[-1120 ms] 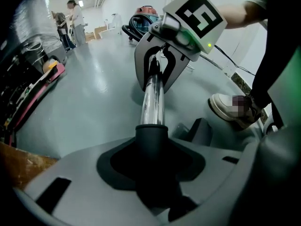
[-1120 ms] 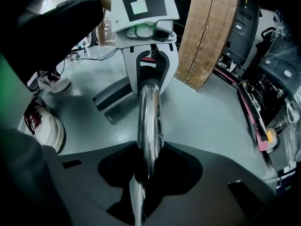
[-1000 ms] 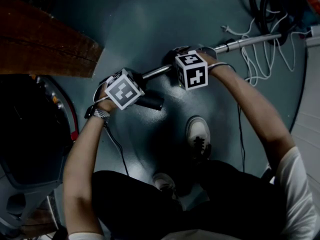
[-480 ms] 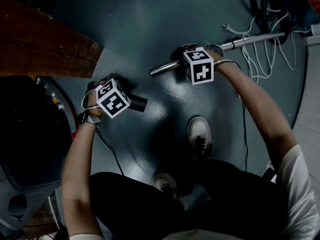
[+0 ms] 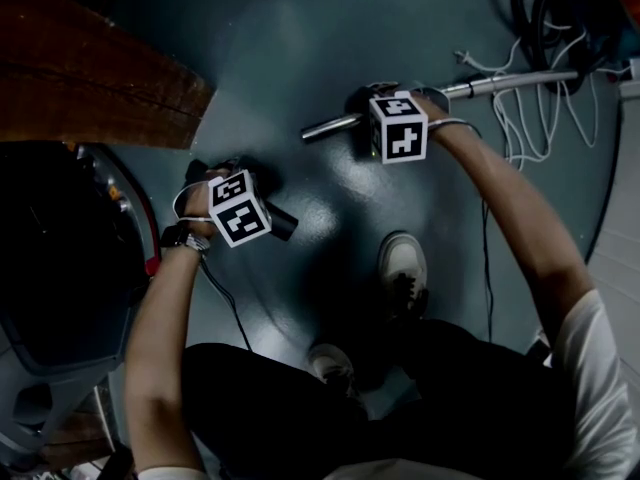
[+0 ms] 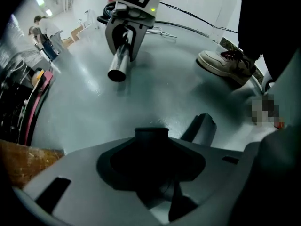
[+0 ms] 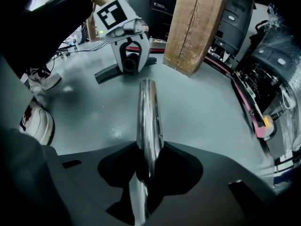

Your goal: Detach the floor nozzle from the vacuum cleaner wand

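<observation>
The chrome wand (image 5: 335,124) lies across the grey floor, and my right gripper (image 7: 146,173) is shut on it a little behind its open end (image 6: 116,73). The black floor nozzle (image 7: 110,72) is off the wand, with a clear gap between the two. My left gripper (image 6: 151,147) points straight down and is shut on the nozzle's black neck (image 5: 281,224). In the right gripper view the neck's open mouth (image 7: 130,64) faces the wand's end. The nozzle's foot is mostly hidden under the left gripper in the head view.
A wooden beam (image 5: 95,83) lies at the upper left and dark machinery (image 5: 60,268) at the left. White cable (image 5: 520,118) and a black hose (image 5: 560,8) lie near the wand's far end. The person's shoes (image 5: 402,268) stand below the grippers.
My left gripper has carried the nozzle leftward and lower in the head view, away from the wand's end, so the gap has widened. The right gripper and the wand have shifted slightly right.
</observation>
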Demonstrator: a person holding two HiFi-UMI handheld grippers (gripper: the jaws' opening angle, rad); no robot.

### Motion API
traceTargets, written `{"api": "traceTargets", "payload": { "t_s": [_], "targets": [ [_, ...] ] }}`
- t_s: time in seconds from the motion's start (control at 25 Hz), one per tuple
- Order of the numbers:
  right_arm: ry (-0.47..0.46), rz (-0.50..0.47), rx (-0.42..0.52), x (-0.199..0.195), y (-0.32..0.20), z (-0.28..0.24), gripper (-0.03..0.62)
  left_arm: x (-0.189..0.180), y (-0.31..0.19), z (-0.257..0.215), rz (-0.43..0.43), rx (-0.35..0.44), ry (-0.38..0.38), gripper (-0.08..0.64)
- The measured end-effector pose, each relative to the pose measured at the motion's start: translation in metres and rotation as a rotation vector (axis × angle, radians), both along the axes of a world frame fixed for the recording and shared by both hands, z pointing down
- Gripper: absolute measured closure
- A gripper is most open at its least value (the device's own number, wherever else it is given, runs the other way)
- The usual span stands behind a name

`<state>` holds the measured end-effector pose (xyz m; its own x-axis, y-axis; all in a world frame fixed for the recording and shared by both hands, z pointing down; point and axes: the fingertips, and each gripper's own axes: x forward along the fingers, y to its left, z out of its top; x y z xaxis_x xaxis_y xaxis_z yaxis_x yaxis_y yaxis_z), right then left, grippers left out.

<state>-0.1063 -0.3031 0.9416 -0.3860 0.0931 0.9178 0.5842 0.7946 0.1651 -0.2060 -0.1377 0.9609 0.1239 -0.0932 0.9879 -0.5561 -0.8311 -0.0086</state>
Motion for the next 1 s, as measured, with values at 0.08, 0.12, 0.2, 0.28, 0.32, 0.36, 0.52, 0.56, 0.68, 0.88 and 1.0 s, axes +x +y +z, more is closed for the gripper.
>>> {"api": "traceTargets", "payload": {
  "t_s": [0.08,0.12,0.2,0.28,0.32,0.36,0.52,0.56,0.68,0.88,1.0],
  "targets": [
    [-0.003,0.012,-0.001,-0.004,-0.003,0.001,0.449,0.006,0.001,-0.001,0.044,0.012,-0.008,0.396],
    [0.0,0.017,-0.002,-0.006,-0.004,0.002,0.448,0.008,0.001,-0.001,0.06,0.016,-0.014,0.396],
    [0.011,0.021,-0.003,-0.007,-0.005,0.005,0.446,0.009,0.002,0.0,0.076,0.015,-0.024,0.396],
    [0.024,0.02,-0.001,-0.007,-0.005,0.008,0.446,0.009,0.002,0.0,0.074,0.009,-0.026,0.395],
    [0.03,0.017,0.005,-0.006,-0.005,0.01,0.446,0.008,0.003,0.001,0.071,0.006,-0.026,0.394],
    [0.035,0.012,0.013,-0.006,-0.005,0.011,0.446,0.008,0.004,0.001,0.07,-0.001,-0.026,0.394],
    [0.049,-0.004,0.027,-0.005,-0.003,0.014,0.448,0.007,0.015,0.007,0.101,-0.043,-0.033,0.394],
    [0.051,-0.003,0.026,-0.005,-0.003,0.014,0.448,0.007,0.018,0.008,0.11,-0.051,-0.035,0.394],
    [0.055,-0.002,0.025,-0.006,-0.003,0.014,0.447,0.007,0.021,0.011,0.124,-0.068,-0.042,0.394],
    [0.039,0.008,0.021,-0.005,-0.004,0.014,0.445,0.007,0.021,0.013,0.15,-0.074,-0.054,0.394],
    [0.031,0.024,0.011,-0.005,-0.005,0.014,0.442,0.007,0.021,0.013,0.154,-0.065,-0.049,0.39]
  ]
}}
